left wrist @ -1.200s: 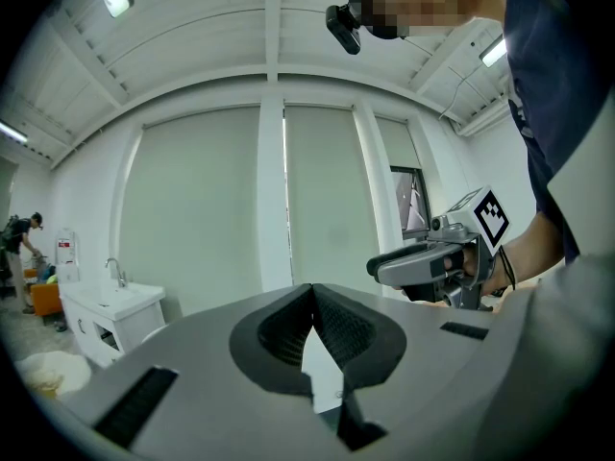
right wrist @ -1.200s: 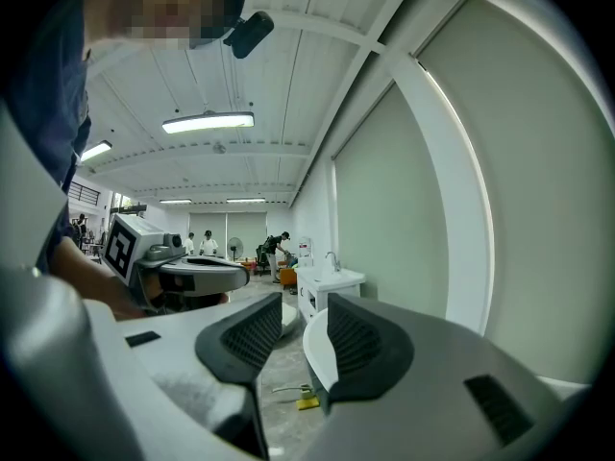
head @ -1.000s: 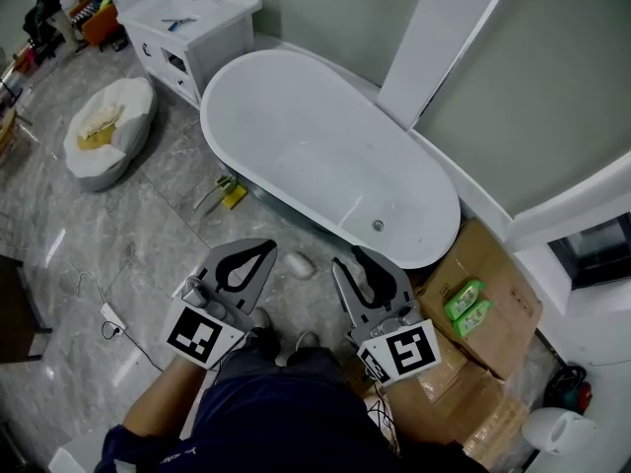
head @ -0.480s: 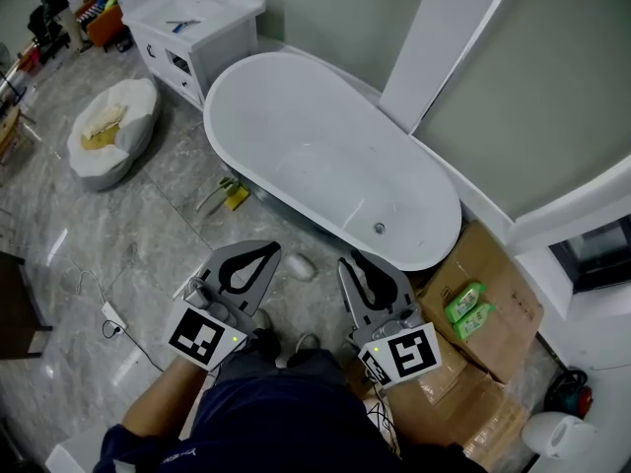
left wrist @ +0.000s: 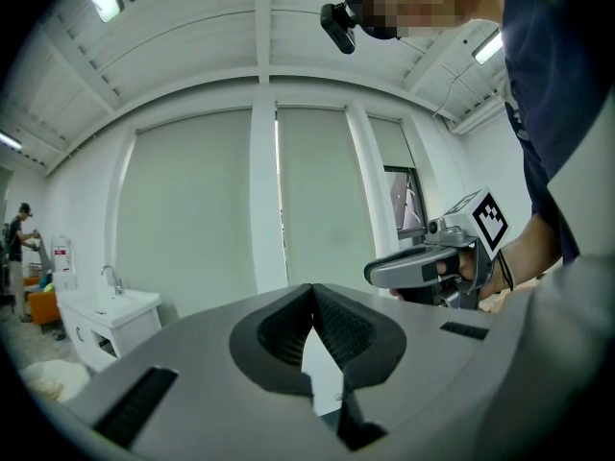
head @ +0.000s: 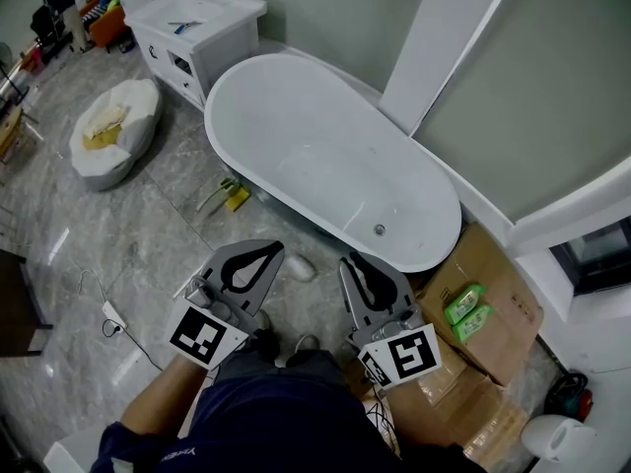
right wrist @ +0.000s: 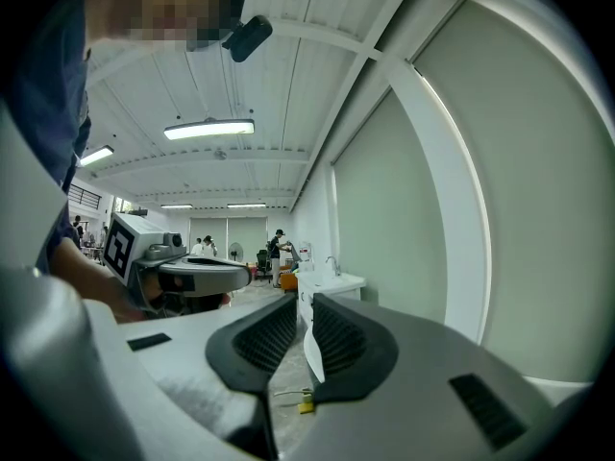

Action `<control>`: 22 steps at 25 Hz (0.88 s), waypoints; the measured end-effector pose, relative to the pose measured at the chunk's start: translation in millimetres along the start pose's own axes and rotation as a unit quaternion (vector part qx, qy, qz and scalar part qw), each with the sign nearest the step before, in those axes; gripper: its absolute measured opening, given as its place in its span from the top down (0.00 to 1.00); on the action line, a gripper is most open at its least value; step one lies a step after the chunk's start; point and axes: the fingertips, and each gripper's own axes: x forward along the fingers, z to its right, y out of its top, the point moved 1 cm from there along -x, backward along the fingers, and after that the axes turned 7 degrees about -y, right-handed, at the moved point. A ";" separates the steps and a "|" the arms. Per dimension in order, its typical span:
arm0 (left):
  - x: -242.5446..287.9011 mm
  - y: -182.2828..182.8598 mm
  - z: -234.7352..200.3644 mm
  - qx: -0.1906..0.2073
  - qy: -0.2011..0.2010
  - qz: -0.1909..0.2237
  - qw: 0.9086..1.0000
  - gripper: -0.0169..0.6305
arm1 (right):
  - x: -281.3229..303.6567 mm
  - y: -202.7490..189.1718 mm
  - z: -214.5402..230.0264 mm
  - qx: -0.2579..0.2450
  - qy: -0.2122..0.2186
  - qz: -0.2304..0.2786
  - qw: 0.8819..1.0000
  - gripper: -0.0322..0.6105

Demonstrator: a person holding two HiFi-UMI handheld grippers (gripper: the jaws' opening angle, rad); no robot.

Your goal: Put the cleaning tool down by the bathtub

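Note:
The cleaning tool [head: 229, 195], a small yellow and green piece, lies on the grey floor against the near side of the white bathtub [head: 325, 156]. Both grippers hover level in front of me, well short of it. My left gripper [head: 271, 249] is shut, its tips touching with nothing between them [left wrist: 312, 288]. My right gripper [head: 355, 262] has just been closing; a narrow gap is left between its pads and nothing is in it [right wrist: 303, 301]. Through that gap I see the tub's rim [right wrist: 309, 353] and the yellow tool [right wrist: 304, 406] on the floor.
A white vanity with a tap [head: 197, 18] stands past the tub's far end, with a white cushion [head: 110, 131] on the floor to its left. Cardboard boxes [head: 493, 313] with green packs [head: 463, 304] sit at the right. A small white object [head: 299, 266] lies between the grippers.
The right gripper's jaws have drawn closer together. Both hands have stayed where they were, and the tool has not moved.

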 end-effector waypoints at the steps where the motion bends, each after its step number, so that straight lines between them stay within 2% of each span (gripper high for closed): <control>1: 0.7 0.1 0.6 0.001 0.000 0.000 1.000 0.93 | -0.4 -0.6 0.0 0.000 0.001 0.001 1.000 0.86; 11: 4.8 1.2 7.2 0.001 0.002 0.004 1.000 0.93 | -6.4 -1.4 2.6 0.000 0.003 0.006 1.000 0.89; 16: 7.4 1.7 12.1 0.000 0.000 0.005 1.000 0.93 | -12.4 -0.2 7.6 0.003 -0.005 0.010 1.000 0.94; 22: 11.4 2.3 18.4 0.000 -0.002 0.006 1.000 0.93 | -18.5 -2.4 10.4 0.001 -0.004 0.006 1.000 0.94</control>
